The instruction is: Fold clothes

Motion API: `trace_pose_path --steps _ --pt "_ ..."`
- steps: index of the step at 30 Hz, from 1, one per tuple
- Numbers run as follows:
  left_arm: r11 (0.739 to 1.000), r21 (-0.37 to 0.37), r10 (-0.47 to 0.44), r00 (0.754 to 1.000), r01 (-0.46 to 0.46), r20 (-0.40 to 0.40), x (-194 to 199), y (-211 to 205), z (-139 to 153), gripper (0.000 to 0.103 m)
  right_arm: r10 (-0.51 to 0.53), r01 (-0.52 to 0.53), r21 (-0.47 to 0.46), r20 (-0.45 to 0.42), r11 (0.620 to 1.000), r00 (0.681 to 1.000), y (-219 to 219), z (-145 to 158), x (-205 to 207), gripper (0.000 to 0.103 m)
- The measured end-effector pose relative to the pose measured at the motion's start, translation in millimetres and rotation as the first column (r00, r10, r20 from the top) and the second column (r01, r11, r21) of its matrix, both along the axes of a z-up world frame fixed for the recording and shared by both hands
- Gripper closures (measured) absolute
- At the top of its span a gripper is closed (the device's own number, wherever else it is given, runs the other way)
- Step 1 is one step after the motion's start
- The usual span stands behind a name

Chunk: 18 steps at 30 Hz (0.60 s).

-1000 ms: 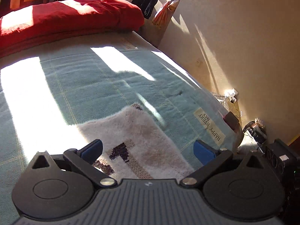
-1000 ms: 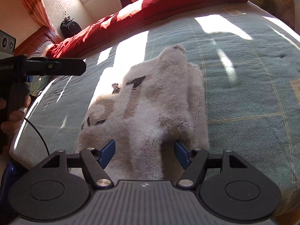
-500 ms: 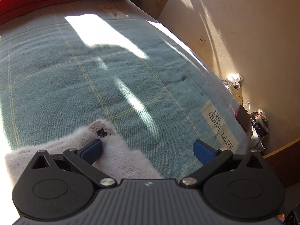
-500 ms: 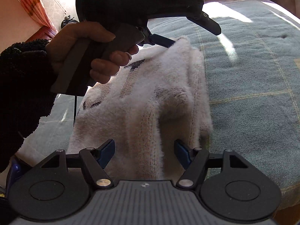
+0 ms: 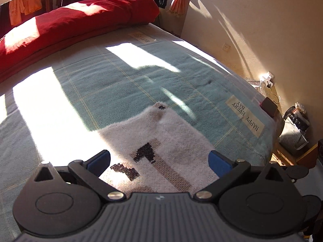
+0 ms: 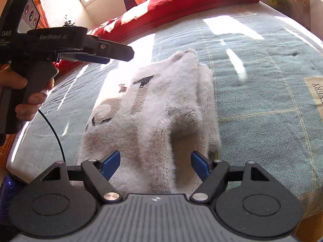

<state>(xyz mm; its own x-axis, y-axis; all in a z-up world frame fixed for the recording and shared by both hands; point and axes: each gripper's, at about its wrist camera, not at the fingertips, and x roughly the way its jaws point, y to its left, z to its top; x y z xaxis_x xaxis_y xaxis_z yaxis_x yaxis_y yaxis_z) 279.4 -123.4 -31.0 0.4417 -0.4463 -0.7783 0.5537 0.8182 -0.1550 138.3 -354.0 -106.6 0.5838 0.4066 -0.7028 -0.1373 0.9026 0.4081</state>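
On bed (image 5: 125,84) — 1 fuzzy sweater (image 6: 153,109), 2 grippers

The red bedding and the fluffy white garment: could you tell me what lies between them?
Only bare blue-green blanket, partly sunlit, separates the red bedding from the fluffy white garment; both wrist views show this.
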Motion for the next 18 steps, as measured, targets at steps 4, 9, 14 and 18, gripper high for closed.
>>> trace_pose_path --steps 4,9,14,18 --pt "1.000 -0.001 0.023 0.999 -0.023 0.022 -30 26 4 0.001 -0.025 0.026 -0.029 0.039 0.999 0.999 1 14 -3 0.016" --pt "0.996 -0.045 0.072 0.997 -0.071 0.023 -49 51 10 0.001 0.018 -0.010 -0.084 0.092 0.996 0.996 17 33 2 0.012" --pt "0.985 -0.104 0.138 0.990 -0.137 0.004 -49 76 12 0.001 0.098 -0.084 -0.117 0.124 0.990 0.987 44 42 25 0.004" --pt "0.976 -0.137 0.167 0.986 -0.168 -0.024 -45 85 8 0.001 0.117 -0.104 -0.145 0.078 0.984 0.990 60 22 48 0.002"
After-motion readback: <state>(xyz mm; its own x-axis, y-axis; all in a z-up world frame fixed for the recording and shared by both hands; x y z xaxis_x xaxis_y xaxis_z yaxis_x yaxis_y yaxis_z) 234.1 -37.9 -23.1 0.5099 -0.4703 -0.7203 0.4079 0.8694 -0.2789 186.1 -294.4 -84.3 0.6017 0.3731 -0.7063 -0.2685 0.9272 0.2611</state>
